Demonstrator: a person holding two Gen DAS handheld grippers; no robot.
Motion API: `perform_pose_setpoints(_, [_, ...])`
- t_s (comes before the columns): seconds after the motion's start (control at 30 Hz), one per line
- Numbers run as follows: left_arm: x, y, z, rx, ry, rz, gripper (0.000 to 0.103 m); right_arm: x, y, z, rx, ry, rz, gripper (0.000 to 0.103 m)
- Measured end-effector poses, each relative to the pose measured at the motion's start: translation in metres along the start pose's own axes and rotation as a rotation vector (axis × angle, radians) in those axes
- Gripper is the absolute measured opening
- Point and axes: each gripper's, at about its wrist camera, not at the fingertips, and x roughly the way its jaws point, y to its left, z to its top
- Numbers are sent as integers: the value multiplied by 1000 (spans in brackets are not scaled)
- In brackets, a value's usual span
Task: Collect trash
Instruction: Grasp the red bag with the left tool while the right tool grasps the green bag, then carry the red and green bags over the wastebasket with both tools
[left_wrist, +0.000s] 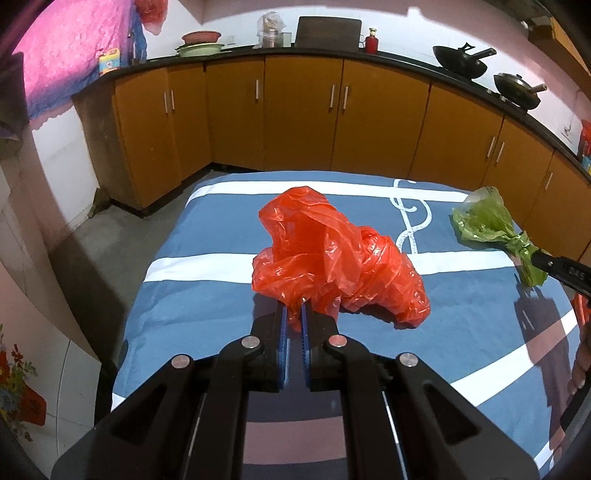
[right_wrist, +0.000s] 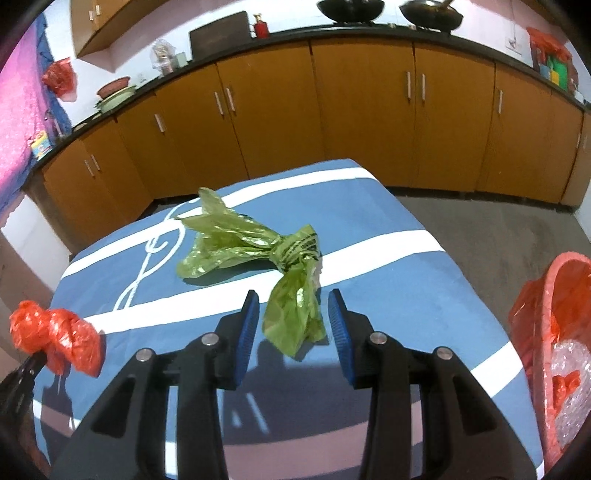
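Trash on the table is two crumpled bags. Left gripper has its jaws pinched tight on the near edge of the red bag, which rests mid-cloth. Right gripper is spread wide, its pads either side of the green bag's tail without touching. Looks like the pick-up stage: the right needs to close on that tail, then both bags want carrying to the pink bin just off the table's right edge.
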Motion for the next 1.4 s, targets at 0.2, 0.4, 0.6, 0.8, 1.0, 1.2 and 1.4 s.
perform_pose_setpoints(0.2, [0, -1, -1, 10, -1, 1, 7, 6, -6, -1, 7, 33, -4, 9])
perform_pose_setpoints(0.4, [-2, -4, -1, 19, -14, 5, 7, -8, -17, -8, 11, 9, -10, 5])
perform_pose_setpoints(0.6, [-10, -12, 0, 19, -34, -12, 7, -35, -27, -15, -1, -29, -17, 4])
perform_pose_setpoints(0.8, [-29, -31, 6, 33, -72, -42, 6, -68, -42, -18, 14, -70, -15, 4])
perform_pose_setpoints(1.0, [-50, -53, 10, 56, -109, -83, 6, -105, -58, -18, 36, -119, -22, 4])
perform_pose_setpoints(1.2, [-69, -80, 10, 91, -136, -130, 6, -141, -74, -22, 38, -170, -49, 4])
perform_pose_setpoints(1.4, [-82, -112, 8, 128, -151, -190, 6, -171, -101, -29, 67, -209, -85, 4])
